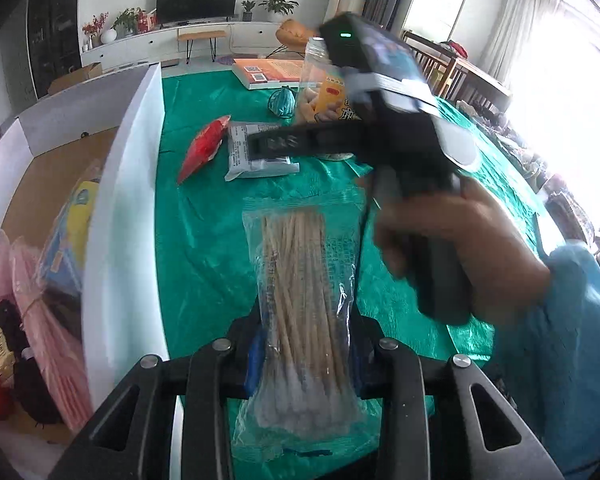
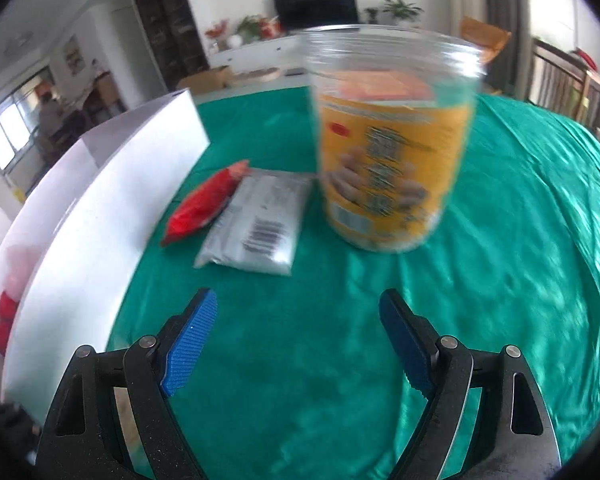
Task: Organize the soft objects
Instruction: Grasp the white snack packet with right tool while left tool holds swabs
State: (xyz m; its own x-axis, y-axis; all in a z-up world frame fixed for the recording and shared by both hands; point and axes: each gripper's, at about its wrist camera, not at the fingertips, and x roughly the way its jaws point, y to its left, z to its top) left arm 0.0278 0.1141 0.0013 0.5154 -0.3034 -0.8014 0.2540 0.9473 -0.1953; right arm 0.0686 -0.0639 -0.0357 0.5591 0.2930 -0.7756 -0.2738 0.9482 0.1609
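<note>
A clear bag of cotton swabs (image 1: 304, 280) with wooden sticks lies lengthwise between the blue pads of my left gripper (image 1: 304, 356). The gripper is shut on the bag's lower half. The bag's far end reaches out over the green cloth (image 1: 204, 220). My right gripper (image 2: 300, 328) stands open over bare cloth, with nothing between its blue pads (image 2: 192, 336). In the left wrist view a hand in a blue sleeve (image 1: 460, 248) holds that gripper above the cloth to the right. A red packet (image 2: 204, 204) and a silver packet (image 2: 256, 224) lie ahead, beside the white box (image 2: 100, 208).
A clear jar with a yellow label (image 2: 392, 140) stands just beyond the right gripper. The white box (image 1: 128, 184) on the left holds a pink bag (image 1: 32, 280), a yellow-blue packet (image 1: 72, 232) and dark items. Farther back lie a teal ball (image 1: 282, 102) and an orange book (image 1: 272, 72).
</note>
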